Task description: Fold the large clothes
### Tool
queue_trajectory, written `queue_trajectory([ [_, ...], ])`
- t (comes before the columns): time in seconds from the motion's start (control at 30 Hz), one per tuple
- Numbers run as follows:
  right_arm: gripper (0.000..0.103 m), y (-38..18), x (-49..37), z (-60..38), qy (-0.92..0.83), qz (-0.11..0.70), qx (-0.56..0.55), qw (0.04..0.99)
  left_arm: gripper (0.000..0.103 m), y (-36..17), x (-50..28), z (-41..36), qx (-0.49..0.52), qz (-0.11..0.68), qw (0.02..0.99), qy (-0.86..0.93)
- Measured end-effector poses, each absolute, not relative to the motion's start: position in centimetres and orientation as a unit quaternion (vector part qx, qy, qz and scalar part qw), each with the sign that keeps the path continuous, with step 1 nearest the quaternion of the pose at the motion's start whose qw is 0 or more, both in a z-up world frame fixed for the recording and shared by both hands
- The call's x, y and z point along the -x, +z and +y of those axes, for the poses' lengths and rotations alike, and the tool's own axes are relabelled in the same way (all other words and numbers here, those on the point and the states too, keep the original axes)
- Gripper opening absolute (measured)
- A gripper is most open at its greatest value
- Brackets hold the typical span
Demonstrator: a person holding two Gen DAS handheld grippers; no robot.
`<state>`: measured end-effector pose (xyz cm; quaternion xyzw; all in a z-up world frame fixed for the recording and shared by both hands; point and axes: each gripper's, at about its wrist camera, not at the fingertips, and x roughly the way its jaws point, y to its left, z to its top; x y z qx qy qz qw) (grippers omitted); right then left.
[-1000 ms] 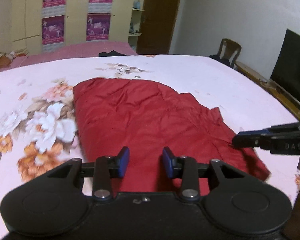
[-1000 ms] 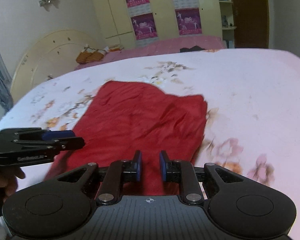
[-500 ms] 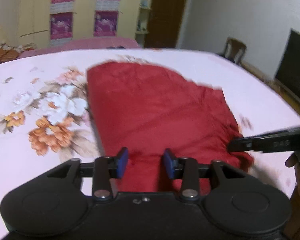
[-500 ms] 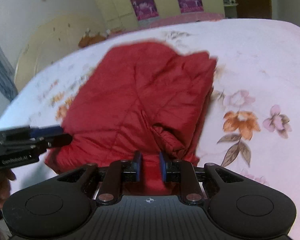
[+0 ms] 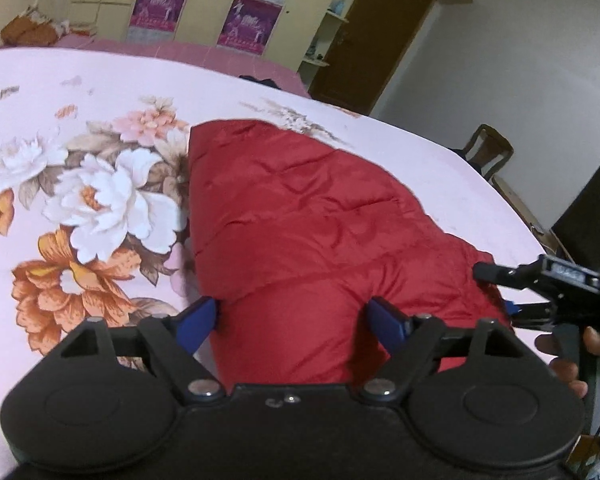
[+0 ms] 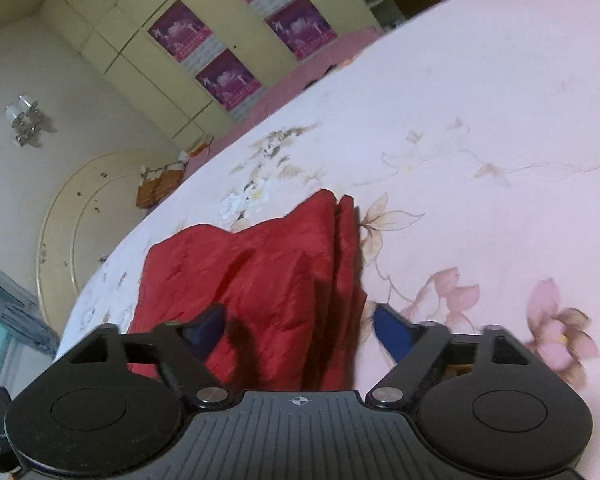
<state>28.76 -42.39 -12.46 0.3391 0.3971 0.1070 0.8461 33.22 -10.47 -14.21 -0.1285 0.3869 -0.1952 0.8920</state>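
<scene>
A red quilted jacket [image 5: 324, 236], partly folded, lies on a bed covered by a pink sheet [image 5: 80, 92] printed with large flowers. The left tongs [image 5: 290, 318] are spread wide, their blue pads at either side of the jacket's near fold, gripping nothing. The right tongs [image 6: 298, 330] are also spread wide over the jacket's near right edge, one pad above the red cloth and the other above the sheet, holding nothing. Purple posters [image 6: 224, 76] hang on cream cupboard doors behind the bed

Home bedroom: floral bed [image 5: 80, 92], wardrobe [image 6: 140, 60].
</scene>
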Motion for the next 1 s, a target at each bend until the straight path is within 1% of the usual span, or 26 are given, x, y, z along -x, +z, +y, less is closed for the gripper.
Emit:
queue_trajectory([
  [0.07,0.07,-14.1,-29.7,-42.8,0.114,0.412,-0.351,0.833,0.082,-14.7,-33.3,-10.4,0.131,0.392,0.89,-0.193],
  [0.13,0.068,-15.0,-29.8,-43.0,0.122,0.402,-0.35,0.837,0.082,-14.8,-33.3,-10.5,0.132,0.395,0.889,-0.192],
  [0.33,0.066,-14.6,-29.7,-42.5,0.123,0.419,-0.328,0.838,0.083,-15.5,-33.7,-10.2,0.158,0.406,0.88,-0.189],
  [0.53,0.065,-14.1,-31.6,-41.3,0.132,0.46,-0.282,0.831,0.08,-15.8,-34.1,-9.4,0.194,0.402,0.871,-0.204],
  [0.57,0.058,-14.0,-31.8,-40.9,0.137,0.46,-0.273,0.834,0.079,-15.9,-34.2,-9.2,0.201,0.4,0.87,-0.207],
  [0.6,0.044,-14.1,-31.8,-40.6,0.15,0.459,-0.276,0.831,0.078,-15.9,-34.2,-9.2,0.205,0.399,0.87,-0.206],
  [0.67,0.042,-14.8,-31.9,-40.3,0.163,0.459,-0.289,0.824,0.075,-15.9,-34.1,-9.3,0.206,0.397,0.871,-0.204],
  [0.73,0.035,-15.2,-31.8,-40.6,0.172,0.453,-0.308,0.819,0.07,-15.6,-34.0,-9.7,0.196,0.397,0.874,-0.199],
  [0.77,0.027,-15.5,-31.8,-40.8,0.177,0.45,-0.324,0.813,0.065,-15.3,-33.9,-10.0,0.186,0.394,0.878,-0.197],
  [0.8,0.021,-15.4,-31.5,-41.0,0.182,0.443,-0.332,0.813,0.062,-15.0,-33.7,-10.3,0.177,0.389,0.883,-0.196],
  [0.9,0.018,-14.4,-30.6,-41.1,0.182,0.424,-0.334,0.822,0.055,-13.8,-33.2,-10.8,0.153,0.38,0.892,-0.191],
  [1.0,0.017,-13.2,-30.0,-40.7,0.178,0.411,-0.325,0.833,0.054,-12.6,-32.7,-11.1,0.132,0.374,0.897,-0.193],
])
